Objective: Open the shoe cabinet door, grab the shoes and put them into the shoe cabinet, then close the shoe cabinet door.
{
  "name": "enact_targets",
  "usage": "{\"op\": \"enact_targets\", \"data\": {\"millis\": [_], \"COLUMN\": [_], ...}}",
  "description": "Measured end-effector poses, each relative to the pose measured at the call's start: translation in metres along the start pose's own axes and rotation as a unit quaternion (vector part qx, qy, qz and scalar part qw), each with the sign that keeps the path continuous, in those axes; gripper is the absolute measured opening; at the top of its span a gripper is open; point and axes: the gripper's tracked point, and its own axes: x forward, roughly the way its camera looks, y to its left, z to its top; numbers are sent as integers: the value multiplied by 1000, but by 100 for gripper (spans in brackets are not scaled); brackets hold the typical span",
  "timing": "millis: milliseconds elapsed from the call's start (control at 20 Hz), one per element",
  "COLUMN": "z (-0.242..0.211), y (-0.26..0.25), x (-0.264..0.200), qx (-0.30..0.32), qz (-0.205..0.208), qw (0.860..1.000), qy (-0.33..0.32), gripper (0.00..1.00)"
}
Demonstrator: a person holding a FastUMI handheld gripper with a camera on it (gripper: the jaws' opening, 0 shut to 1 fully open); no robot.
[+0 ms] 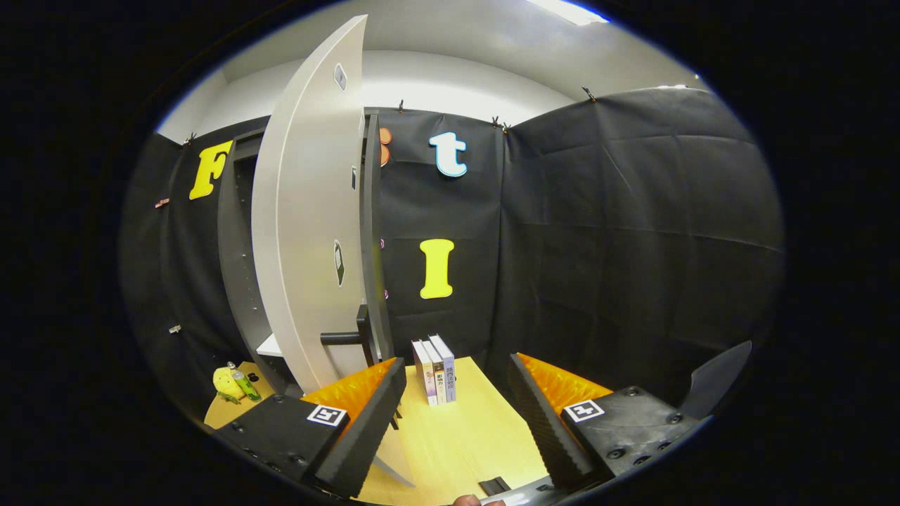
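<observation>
Here the tool (455, 414) rides with its fingers spread wide and nothing between them, and the shoe cabinet door (309, 232) stands swung open just ahead of its left finger, its long edge upright, the dark handle (344, 337) low on it. Behind the door the shoe cabinet (239, 267) shows a pale shelf (271, 346) — what lies on it I cannot tell. Books (436, 369) stand upright on the desk (457, 436) beyond the fingers. No shoes can be made out, so the next move likely means turning to find them.
</observation>
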Motion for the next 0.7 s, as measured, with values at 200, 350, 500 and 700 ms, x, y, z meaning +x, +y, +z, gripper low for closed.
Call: {"op": "enact_targets", "data": {"millis": [200, 350, 500, 700], "z": [0, -3, -4, -6], "y": [19, 40, 65, 98], "x": [-7, -15, -19, -23], "qx": [2, 10, 13, 17], "qz": [8, 26, 46, 74], "qw": [1000, 1000, 999, 997], "qy": [2, 8, 13, 17], "gripper": [96, 96, 97, 97]}}
